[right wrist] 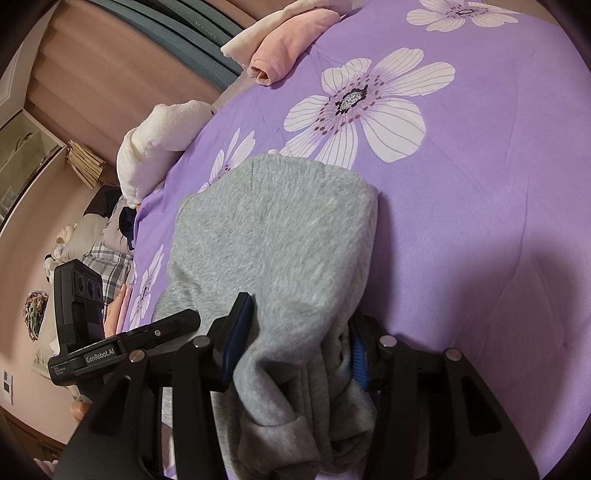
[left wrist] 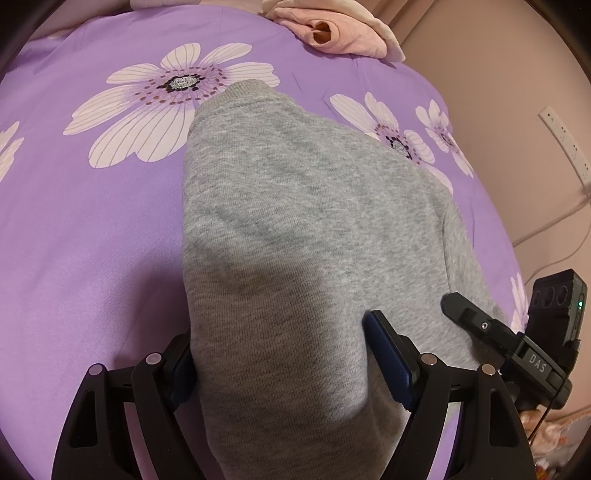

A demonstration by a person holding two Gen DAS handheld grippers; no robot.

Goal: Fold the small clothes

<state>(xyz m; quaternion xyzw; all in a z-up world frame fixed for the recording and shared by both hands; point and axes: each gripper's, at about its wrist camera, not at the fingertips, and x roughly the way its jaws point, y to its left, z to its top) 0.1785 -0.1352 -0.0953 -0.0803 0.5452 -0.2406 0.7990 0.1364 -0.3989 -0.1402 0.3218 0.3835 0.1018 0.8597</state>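
Note:
A small grey sweatshirt-knit garment [left wrist: 295, 229] lies lengthwise on the purple flowered bedspread [left wrist: 92, 240], its ribbed cuff end pointing away. My left gripper [left wrist: 284, 354] has its jaws wide apart, and the near end of the garment bulges up between them. In the right wrist view the same grey garment [right wrist: 280, 236] is bunched between my right gripper's [right wrist: 299, 343] blue pads [right wrist: 236, 343], which press on the gathered fabric. The right gripper also shows at the lower right of the left wrist view [left wrist: 476, 321].
Folded pink and cream clothes [left wrist: 332, 29] lie at the far edge of the bed, also in the right wrist view [right wrist: 284, 48]. A white fluffy item [right wrist: 159, 147] sits at the bed's left edge. A wall with a power strip [left wrist: 565, 144] is to the right.

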